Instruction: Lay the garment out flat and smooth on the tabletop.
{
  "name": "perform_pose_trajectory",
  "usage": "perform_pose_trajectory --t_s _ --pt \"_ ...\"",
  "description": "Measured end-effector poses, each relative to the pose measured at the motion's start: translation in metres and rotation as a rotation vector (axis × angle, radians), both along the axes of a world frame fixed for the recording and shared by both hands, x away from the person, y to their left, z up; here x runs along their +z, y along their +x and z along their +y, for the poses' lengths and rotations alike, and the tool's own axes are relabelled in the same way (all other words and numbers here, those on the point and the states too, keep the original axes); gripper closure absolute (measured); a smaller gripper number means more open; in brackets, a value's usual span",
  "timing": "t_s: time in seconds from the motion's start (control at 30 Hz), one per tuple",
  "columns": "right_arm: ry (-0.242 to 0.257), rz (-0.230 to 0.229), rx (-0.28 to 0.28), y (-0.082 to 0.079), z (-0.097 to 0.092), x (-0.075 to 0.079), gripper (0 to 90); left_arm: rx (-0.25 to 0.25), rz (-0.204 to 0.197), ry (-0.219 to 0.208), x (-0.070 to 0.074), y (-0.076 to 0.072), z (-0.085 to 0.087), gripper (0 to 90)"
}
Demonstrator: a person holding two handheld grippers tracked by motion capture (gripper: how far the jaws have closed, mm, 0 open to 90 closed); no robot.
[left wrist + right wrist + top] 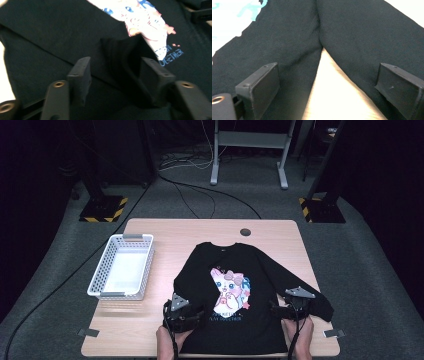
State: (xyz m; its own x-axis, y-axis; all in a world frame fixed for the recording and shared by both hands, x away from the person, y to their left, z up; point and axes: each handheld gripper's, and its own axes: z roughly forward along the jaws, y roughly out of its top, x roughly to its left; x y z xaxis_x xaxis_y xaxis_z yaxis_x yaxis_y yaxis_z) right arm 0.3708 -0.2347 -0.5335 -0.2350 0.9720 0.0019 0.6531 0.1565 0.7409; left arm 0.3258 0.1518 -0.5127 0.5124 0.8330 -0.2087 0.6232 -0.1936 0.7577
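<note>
Near tabletop edge: left gripper (186, 311), jaws apart, a raised cuff fold of the black long-sleeve T-shirt (235, 285) lying loose against one jaw; it could slip free before they close. Right gripper (295, 306) wide, straddling the sleeve-body gap. Soft matte knit, cartoon print. Far left: white perforated plastic basket (98, 279).

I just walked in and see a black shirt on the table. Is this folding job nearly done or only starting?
Looks barely started. The black shirt lies mostly flat, print up, though its left sleeve already seems folded in over the body. In hand: the left gripper has a cuff of black cloth between its open jaws; the right gripper hovers open over the other sleeve. The white basket is empty, so most remains.
</note>
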Motion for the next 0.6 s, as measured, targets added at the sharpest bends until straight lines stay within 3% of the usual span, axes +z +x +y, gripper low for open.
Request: perform_pose_trajectory --t_s 0.07,0.13,0.2,0.3,0.33,0.47,0.6 --pt "0.000 -0.001 0.000 0.000 0.000 0.000 4.8 -0.015 0.000 0.016 0.000 0.000 -0.004 36.6" --pt "0.000 -0.002 0.000 0.000 0.000 0.000 4.9 -0.034 0.000 0.041 -0.001 0.001 -0.011 40.3" --pt "0.000 -0.002 0.000 0.000 0.000 0.000 5.0 -0.056 0.004 0.074 -0.003 0.003 -0.021 56.2" --pt "0.001 -0.003 -0.002 0.000 0.000 0.000 5.7 -0.087 -0.024 0.099 -0.003 0.003 -0.030 81.4" --pt "0.001 -0.004 -0.003 0.000 0.000 0.000 5.9 -0.088 -0.034 0.102 -0.002 0.002 -0.030 84.2" --pt "0.001 -0.005 -0.003 0.000 0.000 0.000 5.9 -0.029 -0.059 0.039 0.005 -0.002 -0.006 85.8" --pt "0.001 -0.005 -0.003 0.000 0.000 0.000 5.9 0.103 -0.094 -0.059 0.012 -0.011 0.039 85.7"
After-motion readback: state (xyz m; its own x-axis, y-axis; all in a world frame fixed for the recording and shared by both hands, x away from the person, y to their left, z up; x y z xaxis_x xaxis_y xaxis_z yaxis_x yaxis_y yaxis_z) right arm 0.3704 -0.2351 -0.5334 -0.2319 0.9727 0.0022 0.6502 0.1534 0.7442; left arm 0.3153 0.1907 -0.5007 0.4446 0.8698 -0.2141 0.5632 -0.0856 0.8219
